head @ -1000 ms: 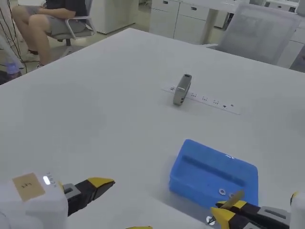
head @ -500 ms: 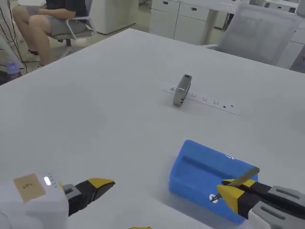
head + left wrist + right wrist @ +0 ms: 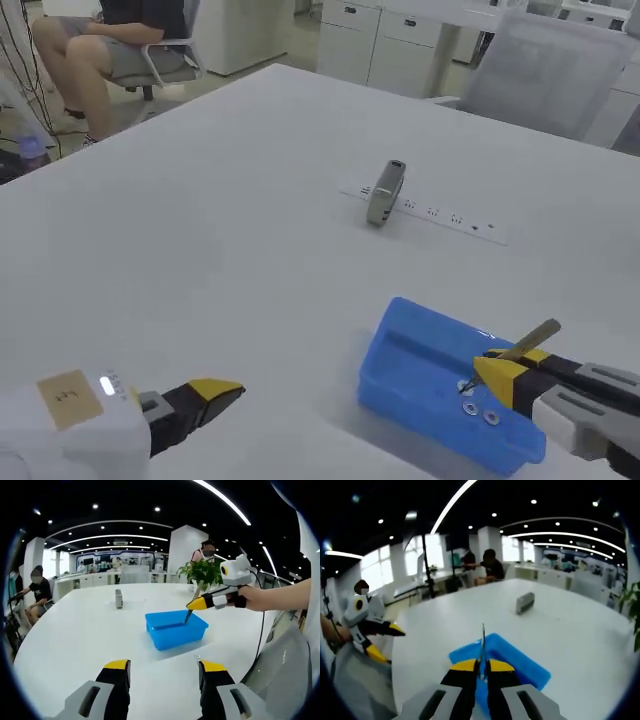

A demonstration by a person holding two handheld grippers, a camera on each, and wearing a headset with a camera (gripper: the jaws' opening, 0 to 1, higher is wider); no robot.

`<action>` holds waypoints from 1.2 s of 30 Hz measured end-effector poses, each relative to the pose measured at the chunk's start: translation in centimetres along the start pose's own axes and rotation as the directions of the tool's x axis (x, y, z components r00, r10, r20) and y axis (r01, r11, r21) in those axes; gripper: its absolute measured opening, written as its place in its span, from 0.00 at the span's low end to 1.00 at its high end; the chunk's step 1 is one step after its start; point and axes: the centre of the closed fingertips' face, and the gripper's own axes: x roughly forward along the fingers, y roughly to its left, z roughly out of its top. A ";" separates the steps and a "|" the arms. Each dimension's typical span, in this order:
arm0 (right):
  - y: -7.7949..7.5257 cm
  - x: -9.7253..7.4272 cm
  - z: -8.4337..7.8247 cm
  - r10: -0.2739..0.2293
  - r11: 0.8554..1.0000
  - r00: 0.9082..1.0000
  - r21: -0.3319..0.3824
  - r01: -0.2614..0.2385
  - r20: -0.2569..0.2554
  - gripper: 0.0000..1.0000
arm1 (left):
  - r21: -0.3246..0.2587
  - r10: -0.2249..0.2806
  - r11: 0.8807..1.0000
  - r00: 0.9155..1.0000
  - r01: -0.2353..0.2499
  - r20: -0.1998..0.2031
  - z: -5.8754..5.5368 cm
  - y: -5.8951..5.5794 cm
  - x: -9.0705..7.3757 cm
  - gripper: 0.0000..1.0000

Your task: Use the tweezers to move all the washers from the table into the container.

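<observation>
The right gripper [image 3: 497,368], jaws clamped on the tweezers [image 3: 530,340], is holding their tips inside the blue container [image 3: 400,340] above two washers [image 3: 470,407], apparently at the drop-off step, with the washer [image 3: 197,656] lying just outside the container likely needing fetching next, while the left gripper [image 3: 162,666] is waiting, jaws apart.

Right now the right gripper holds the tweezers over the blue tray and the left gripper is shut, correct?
No. The left gripper is open, jaws well apart, as the left gripper view shows. The right gripper does hold the tweezers over the blue tray.
</observation>
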 end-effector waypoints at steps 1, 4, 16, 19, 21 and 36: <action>-0.3 0.2 -0.2 -0.005 1.000 1.000 0.003 0.005 -0.007 0.03 | 0.000 0.000 1.000 1.000 0.000 -0.001 0.0 0.0 0.0 0.54; -0.9 0.9 -0.9 -0.009 1.000 0.999 0.016 0.010 -0.033 0.03 | 0.000 -0.001 1.000 1.000 0.001 -0.002 0.0 0.0 0.0 0.54; -2.5 3.2 -2.8 -0.008 0.998 0.996 0.068 0.014 -0.086 0.03 | -0.001 0.004 1.000 1.000 -0.004 -0.005 -0.1 0.1 0.0 0.54; -2.5 3.5 -3.2 -0.003 0.998 0.995 0.064 0.009 -0.098 0.03 | 0.000 0.004 1.000 1.000 -0.004 -0.005 -0.1 0.1 0.0 0.54; -2.5 3.6 -3.4 -0.005 0.998 0.994 0.059 0.011 -0.106 0.03 | 0.001 0.004 1.000 1.000 -0.004 -0.007 -0.2 0.1 0.0 0.54; -2.7 3.8 -3.6 -0.004 1.000 0.993 0.024 0.007 -0.118 0.04 | 0.003 0.005 1.000 1.000 -0.005 -0.009 -0.2 0.1 0.0 0.53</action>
